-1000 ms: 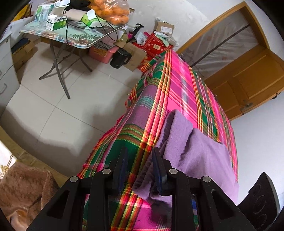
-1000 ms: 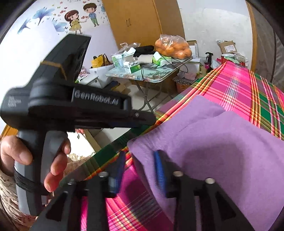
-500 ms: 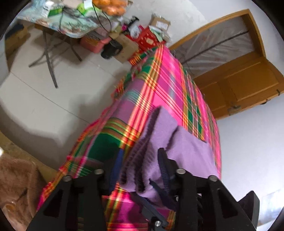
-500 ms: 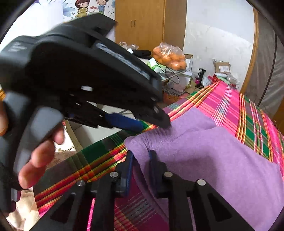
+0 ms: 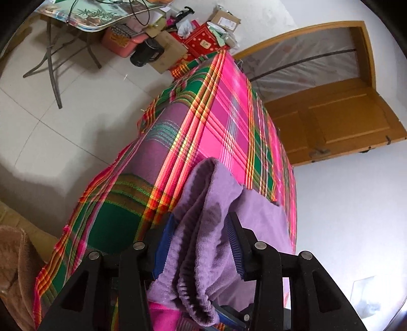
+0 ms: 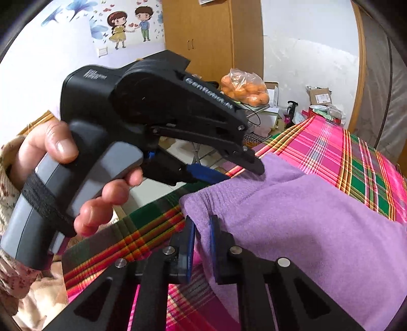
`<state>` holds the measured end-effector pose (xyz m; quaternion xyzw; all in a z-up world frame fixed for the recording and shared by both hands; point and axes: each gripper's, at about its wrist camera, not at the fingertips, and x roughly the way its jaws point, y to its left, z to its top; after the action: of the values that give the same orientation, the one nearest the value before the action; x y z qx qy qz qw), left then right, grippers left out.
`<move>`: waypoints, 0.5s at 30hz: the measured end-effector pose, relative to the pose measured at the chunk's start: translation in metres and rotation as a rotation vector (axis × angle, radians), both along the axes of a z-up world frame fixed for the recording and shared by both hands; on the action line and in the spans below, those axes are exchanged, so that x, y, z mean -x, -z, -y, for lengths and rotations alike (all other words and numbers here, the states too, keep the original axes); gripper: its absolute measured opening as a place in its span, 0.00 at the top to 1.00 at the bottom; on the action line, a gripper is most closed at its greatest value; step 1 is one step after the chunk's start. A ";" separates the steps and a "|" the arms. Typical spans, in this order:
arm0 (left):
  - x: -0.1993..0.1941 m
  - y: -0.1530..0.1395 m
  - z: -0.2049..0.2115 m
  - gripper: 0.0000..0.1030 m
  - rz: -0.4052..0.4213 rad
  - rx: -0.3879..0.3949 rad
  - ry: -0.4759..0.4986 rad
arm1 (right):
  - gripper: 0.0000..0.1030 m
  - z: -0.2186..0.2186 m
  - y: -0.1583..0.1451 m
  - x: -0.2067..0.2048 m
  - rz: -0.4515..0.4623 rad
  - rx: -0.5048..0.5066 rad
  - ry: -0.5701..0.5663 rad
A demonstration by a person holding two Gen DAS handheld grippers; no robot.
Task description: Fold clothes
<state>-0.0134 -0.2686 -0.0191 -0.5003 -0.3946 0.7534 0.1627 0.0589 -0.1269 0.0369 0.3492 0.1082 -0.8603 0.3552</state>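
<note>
A purple fleece garment (image 5: 259,219) (image 6: 305,216) lies folded at the near end of a pink and green plaid cloth (image 5: 223,114) (image 6: 330,147). My left gripper (image 5: 201,216) (image 6: 241,174) is open and straddles a thick bunched fold at the garment's corner, one finger above the fold and one below. A person's hand (image 6: 58,145) holds that gripper's handle. My right gripper (image 6: 202,224) sits at the garment's near edge. Its jaws are closing, and the pads pinch a thin piece of the purple edge.
A folding table (image 5: 101,20) with a bag of oranges (image 6: 244,89) stands on the tiled floor beyond the plaid surface, with a black jug (image 5: 147,52) and boxes beside it. A wooden door (image 5: 343,119) is at the far right. Brown fuzzy fabric (image 5: 15,267) lies at the lower left.
My left gripper widened and moved in over the garment's corner, so the fold now sits between its jaws. My right jaws narrowed onto the garment's near edge.
</note>
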 end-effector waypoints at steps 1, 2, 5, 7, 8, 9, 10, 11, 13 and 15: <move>0.000 -0.001 -0.001 0.58 -0.001 0.007 0.004 | 0.89 0.001 -0.002 0.001 -0.004 0.010 0.004; 0.000 -0.002 -0.001 0.58 -0.001 0.009 0.004 | 0.89 0.000 -0.005 0.000 -0.009 0.020 0.012; 0.000 -0.002 -0.003 0.58 -0.006 0.010 0.006 | 0.85 0.005 -0.004 0.006 0.018 0.027 0.036; -0.001 0.001 0.001 0.58 -0.005 -0.005 0.003 | 0.79 0.010 0.003 0.013 0.079 0.014 0.048; -0.001 0.002 0.002 0.58 -0.003 -0.010 0.001 | 0.74 0.013 0.009 0.014 0.113 0.009 0.047; 0.000 0.002 0.002 0.58 -0.003 -0.013 0.001 | 0.68 0.015 0.010 0.012 0.112 0.007 0.045; 0.000 0.002 0.002 0.58 -0.003 -0.015 0.001 | 0.66 0.017 0.012 0.011 0.112 0.006 0.043; 0.000 0.002 0.002 0.58 -0.005 -0.014 0.004 | 0.61 0.019 0.012 0.009 0.108 0.002 0.039; 0.000 0.001 0.002 0.58 -0.006 -0.011 0.010 | 0.56 0.025 0.014 0.005 0.092 -0.031 0.025; 0.000 0.001 0.003 0.58 -0.002 -0.011 0.013 | 0.52 0.030 0.014 0.002 0.070 -0.068 0.020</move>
<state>-0.0133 -0.2713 -0.0196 -0.5012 -0.3953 0.7507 0.1705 0.0573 -0.1568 0.0225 0.3921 0.1215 -0.8468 0.3382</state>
